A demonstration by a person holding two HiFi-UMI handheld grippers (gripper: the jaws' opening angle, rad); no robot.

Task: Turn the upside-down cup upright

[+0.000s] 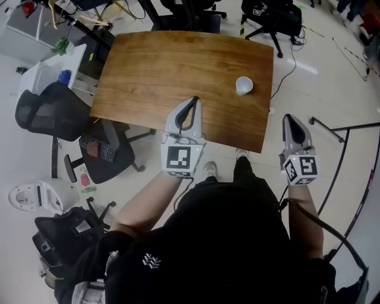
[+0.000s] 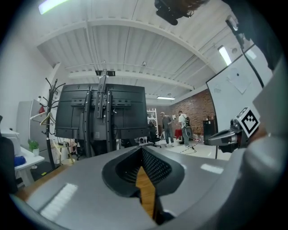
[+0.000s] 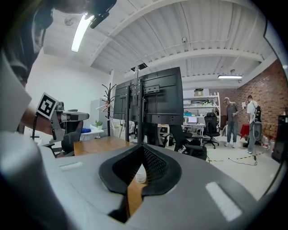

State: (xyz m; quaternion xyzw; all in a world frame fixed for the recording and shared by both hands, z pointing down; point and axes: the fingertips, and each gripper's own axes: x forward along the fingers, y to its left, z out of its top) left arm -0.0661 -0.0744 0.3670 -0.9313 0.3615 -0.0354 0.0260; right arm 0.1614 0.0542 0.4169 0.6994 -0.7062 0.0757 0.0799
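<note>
A small white cup (image 1: 244, 85) stands on the right part of the wooden table (image 1: 166, 71); which end is up I cannot tell. My left gripper (image 1: 195, 101) hangs over the table's near edge, left of and nearer than the cup. Its jaws are shut with nothing between them, and in the left gripper view (image 2: 141, 148) only wood shows in the slot behind the tips. My right gripper (image 1: 289, 117) is off the table's near right corner, over the floor, shut and empty. In the right gripper view (image 3: 143, 147) the cup (image 3: 141, 173) shows beyond the jaws.
Black office chairs (image 1: 44, 111) stand left of the table and another (image 1: 190, 18) at its far side. A black screen stand (image 2: 105, 117) rises beyond the table. People (image 2: 167, 128) stand far back by a brick wall. A cable and a metal frame (image 1: 344, 127) lie on the floor to the right.
</note>
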